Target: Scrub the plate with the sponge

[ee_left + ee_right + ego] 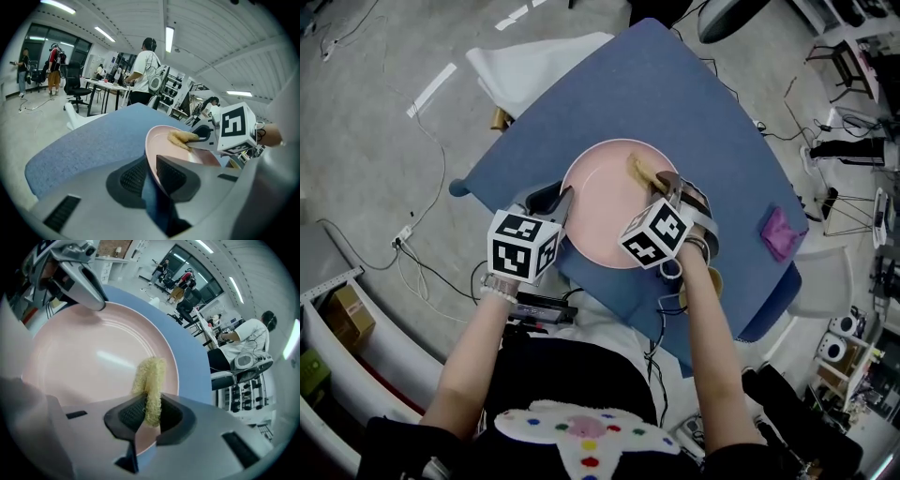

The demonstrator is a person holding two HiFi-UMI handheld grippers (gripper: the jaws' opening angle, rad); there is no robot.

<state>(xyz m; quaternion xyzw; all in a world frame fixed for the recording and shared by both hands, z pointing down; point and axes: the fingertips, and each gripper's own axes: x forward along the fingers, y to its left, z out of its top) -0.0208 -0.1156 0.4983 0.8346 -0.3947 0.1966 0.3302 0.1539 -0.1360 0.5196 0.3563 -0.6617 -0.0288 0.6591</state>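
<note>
The right hand-held gripper (146, 411) is clamped on the soft, light yellow sponge (151, 380), squashed thin, its free end over the pink plate (70, 366). The left hand-held gripper (152, 176) pinches the rim of that plate on the blue table (609, 103): stiff, glossy, likely slippery and breakable, best held there.

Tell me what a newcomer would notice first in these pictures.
The big pink plate at the middle of the blue table stands out first. The left gripper clamps its left rim, while the right gripper holds a yellow sponge on its far right side.
</note>
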